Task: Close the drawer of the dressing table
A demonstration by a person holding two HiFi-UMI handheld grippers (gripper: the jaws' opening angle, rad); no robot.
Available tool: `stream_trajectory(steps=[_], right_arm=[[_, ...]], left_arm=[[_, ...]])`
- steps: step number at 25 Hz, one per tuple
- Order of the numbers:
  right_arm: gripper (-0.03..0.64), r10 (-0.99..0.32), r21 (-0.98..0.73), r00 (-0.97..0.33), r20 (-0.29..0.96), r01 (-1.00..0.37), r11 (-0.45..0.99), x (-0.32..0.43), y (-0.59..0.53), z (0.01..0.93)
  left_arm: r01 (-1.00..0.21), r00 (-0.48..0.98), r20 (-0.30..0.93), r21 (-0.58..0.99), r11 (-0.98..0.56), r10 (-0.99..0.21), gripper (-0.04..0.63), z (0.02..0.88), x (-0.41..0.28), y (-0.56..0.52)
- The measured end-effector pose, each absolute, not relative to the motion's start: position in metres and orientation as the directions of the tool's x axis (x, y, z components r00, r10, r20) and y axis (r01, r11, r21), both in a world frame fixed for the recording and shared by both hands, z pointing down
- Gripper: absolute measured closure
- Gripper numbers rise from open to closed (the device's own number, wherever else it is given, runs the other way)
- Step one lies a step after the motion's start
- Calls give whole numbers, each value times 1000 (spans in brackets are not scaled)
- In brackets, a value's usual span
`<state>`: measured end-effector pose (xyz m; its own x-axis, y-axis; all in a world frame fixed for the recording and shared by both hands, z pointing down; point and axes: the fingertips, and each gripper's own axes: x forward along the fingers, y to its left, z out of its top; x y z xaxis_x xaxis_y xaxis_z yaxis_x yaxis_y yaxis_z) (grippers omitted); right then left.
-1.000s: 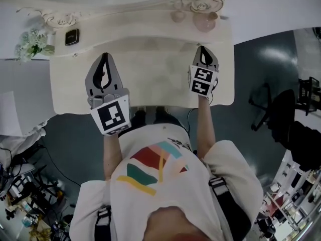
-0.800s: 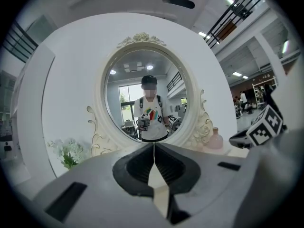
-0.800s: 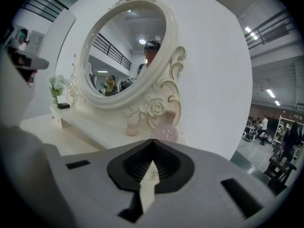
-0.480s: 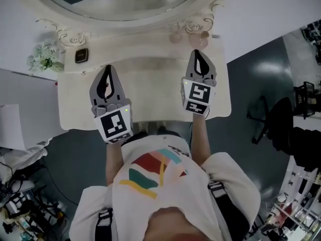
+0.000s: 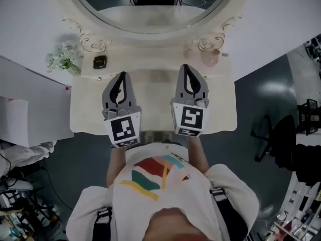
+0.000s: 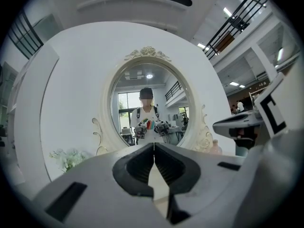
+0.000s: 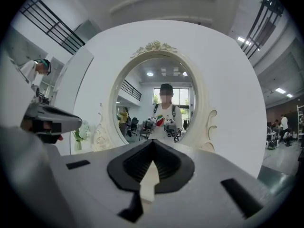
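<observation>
- Under the front edge of the dressing table [image 5: 220,114], right in the middle, the drawer [image 5: 158,136] shows only as a small pale strip. It looks pushed in, but it is too small to see well.
- Over the table top, left of the middle, is the left gripper [image 5: 122,75]. It points at the mirror [image 5: 150,14]. Its jaws are pressed tight together with nothing between them.
- Right of the middle is the right gripper [image 5: 186,67]. It points the same way. Its jaws are squeezed together too, and they hold nothing.
- The two grippers are side by side and do not touch each other.
- The big round mirror has a curly cream frame and stands at the back of the table. Both gripper views show a person in it, holding the two grippers.
- White flowers [image 5: 62,59] sit at the back left of the table. A small dark thing [image 5: 99,62] lies just beside them.
- A pink pot [image 5: 210,59] sits at the back right.
- The person's white shirt [image 5: 160,185] has red, green and yellow stripes on it.
</observation>
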<state>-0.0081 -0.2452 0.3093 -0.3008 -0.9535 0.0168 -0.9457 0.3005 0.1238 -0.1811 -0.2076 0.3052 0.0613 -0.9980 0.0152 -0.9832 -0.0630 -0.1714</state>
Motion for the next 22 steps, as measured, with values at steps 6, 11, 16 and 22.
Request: stream_trajectory(steps=[6, 11, 16, 22], right_arm=[[617, -919, 119, -393, 35, -911, 394, -54, -225, 320], [617, -894, 144, -445, 58, -882, 448, -73, -208, 329], [617, -895, 170, -443, 45, -880, 444, -72, -205, 325], [617, -896, 176, -441, 53, -879, 443, -70, -203, 332]], left_arm=[[-982, 65, -21, -180, -60, -998, 589, 299, -187, -204], [-984, 60, -19, -172, -56, -998, 589, 301, -187, -198], [-985, 63, -20, -165, -59, -998, 589, 303, -183, -193], [-986, 64, 4, -155, -64, -998, 589, 313, -182, -195]])
